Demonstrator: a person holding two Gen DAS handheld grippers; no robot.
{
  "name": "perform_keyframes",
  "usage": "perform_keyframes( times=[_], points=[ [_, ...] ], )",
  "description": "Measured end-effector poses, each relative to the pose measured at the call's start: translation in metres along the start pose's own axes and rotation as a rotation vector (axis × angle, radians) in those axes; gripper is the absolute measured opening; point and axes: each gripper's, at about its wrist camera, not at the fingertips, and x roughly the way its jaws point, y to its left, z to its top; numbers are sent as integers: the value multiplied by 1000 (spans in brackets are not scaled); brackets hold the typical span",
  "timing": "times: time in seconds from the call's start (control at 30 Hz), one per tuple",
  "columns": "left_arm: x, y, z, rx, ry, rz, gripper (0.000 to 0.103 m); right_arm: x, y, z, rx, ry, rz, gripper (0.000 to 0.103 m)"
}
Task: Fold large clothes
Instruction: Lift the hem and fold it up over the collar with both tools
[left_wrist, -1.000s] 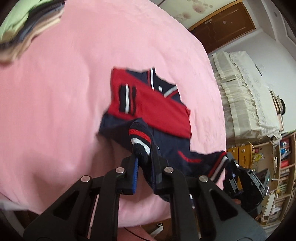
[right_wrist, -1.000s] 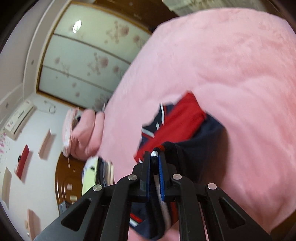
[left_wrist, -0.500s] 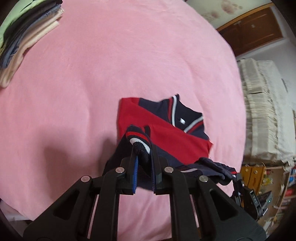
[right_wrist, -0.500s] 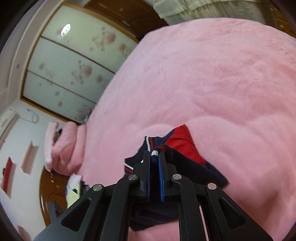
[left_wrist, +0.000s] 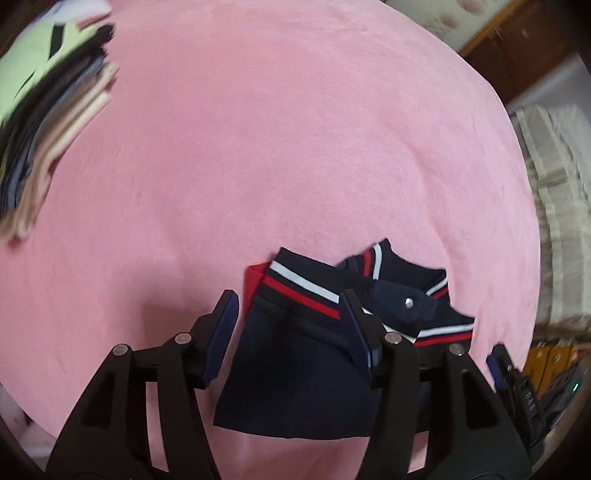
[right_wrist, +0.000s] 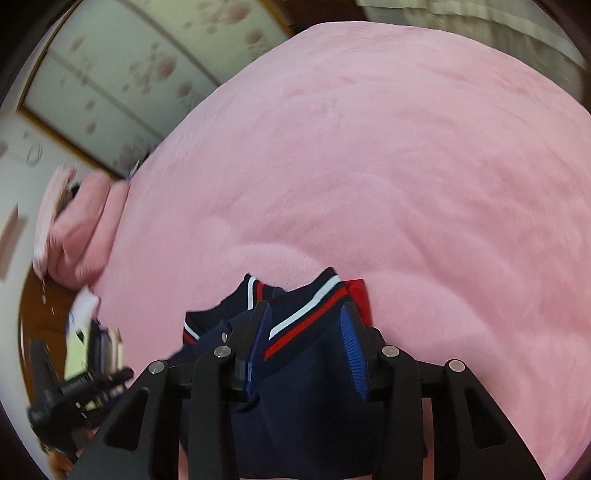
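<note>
A navy and red polo shirt (left_wrist: 303, 354) with red and white striped trim lies folded on the pink bed cover (left_wrist: 277, 147), collar with a snap button at the right. My left gripper (left_wrist: 291, 314) is open, its jaws spread over the folded striped hem, holding nothing. In the right wrist view the same shirt (right_wrist: 306, 369) lies under my right gripper (right_wrist: 306, 325), also open, jaws either side of the striped hem. The right gripper shows in the left wrist view (left_wrist: 517, 380) at the lower right.
A stack of folded clothes (left_wrist: 48, 122) sits at the bed's far left. A rolled pink blanket (right_wrist: 81, 236) lies at the bed's head. A cream-covered piece of furniture (left_wrist: 554, 229) stands to the right, beyond the bed edge. The left gripper shows in the right wrist view (right_wrist: 74, 387).
Both grippers carried the shirt's bottom hem up over the shirt toward the collar, laid it down and opened. The shirt is now folded in half.
</note>
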Motion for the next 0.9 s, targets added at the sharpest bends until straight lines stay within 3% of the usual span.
perform_keyframes(
  times=[0.17, 0.27, 0.33, 0.47, 0.6, 0.7, 0.77, 0.83, 0.9],
  points=[
    [15, -29, -27, 138, 81, -73, 53, 22, 20, -18, -139, 119, 99, 37],
    [29, -44, -45, 185, 187, -144, 42, 36, 34, -38, -244, 234, 152, 23],
    [43, -55, -58, 217, 255, -190, 40, 45, 40, -56, -308, 315, 166, 19],
    [64, -64, -68, 212, 264, -200, 34, 60, 37, -89, -321, 397, 178, 18],
    [87, -71, -57, 168, 197, -179, 30, 76, 29, -94, -228, 370, 227, 17],
    [92, -74, -45, 165, 116, -138, 30, 91, 28, -79, -202, 303, 210, 15],
    [98, -70, -39, 129, 117, -134, 29, 99, 27, -62, -181, 243, 190, 15],
    [101, -62, -38, 90, 112, -141, 25, 105, 22, -51, -167, 238, 195, 12],
    [102, -54, -40, 78, 100, -126, 10, 109, 16, -45, -161, 253, 196, 0]
  ],
)
